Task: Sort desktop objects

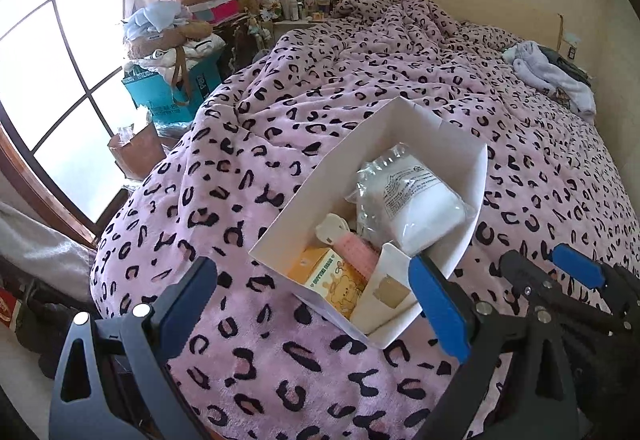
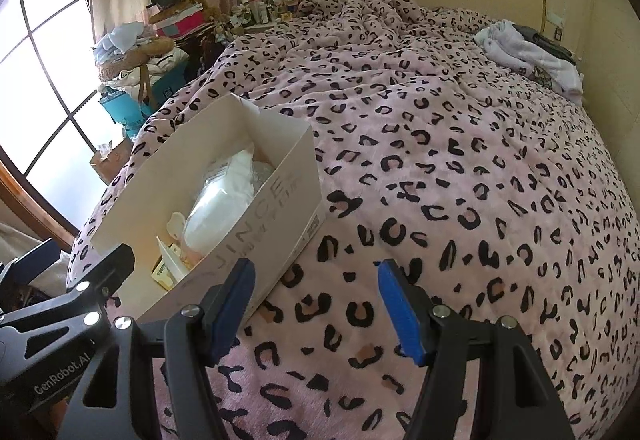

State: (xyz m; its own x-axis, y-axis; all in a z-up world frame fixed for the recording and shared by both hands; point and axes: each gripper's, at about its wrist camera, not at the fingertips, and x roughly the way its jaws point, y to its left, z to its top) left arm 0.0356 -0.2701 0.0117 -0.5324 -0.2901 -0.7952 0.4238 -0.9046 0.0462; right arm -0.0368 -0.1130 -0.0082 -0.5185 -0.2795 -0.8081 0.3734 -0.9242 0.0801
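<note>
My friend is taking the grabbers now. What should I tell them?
Left tool: open, empty, at the near end of the white box.
Right tool: open, empty, over the pink spotted blanket to the right of the box.
In the box: a clear bag of white stuff, a yellow bear carton, a pink item, a white card.
Done: those four are boxed.
Left: nothing loose shows on the blanket nearby; check for more.

Both wrist views look along the bed (image 1: 360, 88), perhaps sharing the nearby white box (image 2: 224, 176).
</note>
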